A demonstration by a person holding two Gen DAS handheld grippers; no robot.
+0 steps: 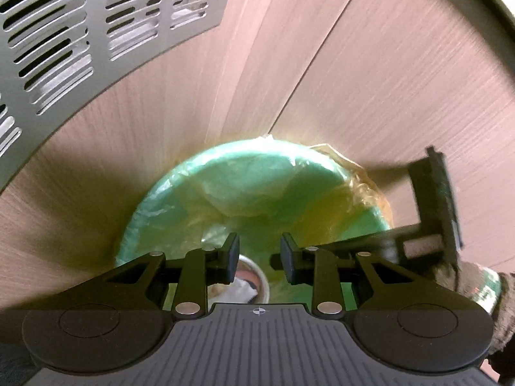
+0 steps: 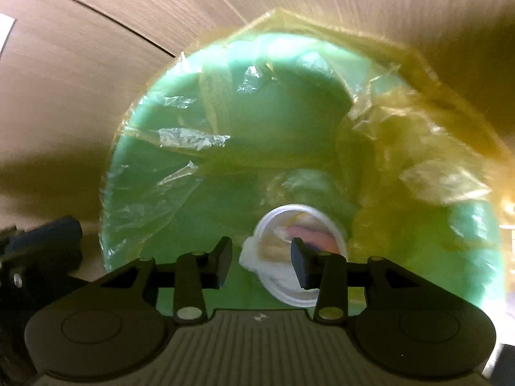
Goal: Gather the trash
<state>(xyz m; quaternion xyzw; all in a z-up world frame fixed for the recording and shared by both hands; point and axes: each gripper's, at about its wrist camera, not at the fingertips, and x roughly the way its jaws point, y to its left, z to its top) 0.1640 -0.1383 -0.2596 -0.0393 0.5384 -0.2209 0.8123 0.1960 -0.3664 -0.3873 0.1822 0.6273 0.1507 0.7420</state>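
Both grippers point down into a green bin [image 2: 180, 122] lined with a yellowish bag [image 2: 428, 135], standing on a wood-grain floor [image 1: 386, 80].

The right gripper [image 2: 261, 262] has its jaws partly spread, with nothing pinched; no pad presses on anything. Below it, inside the bin, lies a white cup [image 2: 299, 251] on its side, with crumpled paper in its mouth. One finger [image 2: 301, 265] overlaps the cup's opening in the right wrist view; whether it touches, I cannot tell.

The left gripper [image 1: 260, 257] is likewise partly spread and empty. Between its fingers, deep in the bin, the cup [image 1: 254, 276] shows as a pale rim.

In the left view the right gripper reaches in from 3 o'clock, over the bin's rim. A slotted metal panel [image 1: 80, 32] stands at 10 o'clock. The bag's loose edge bunches at 2 o'clock in the right view.
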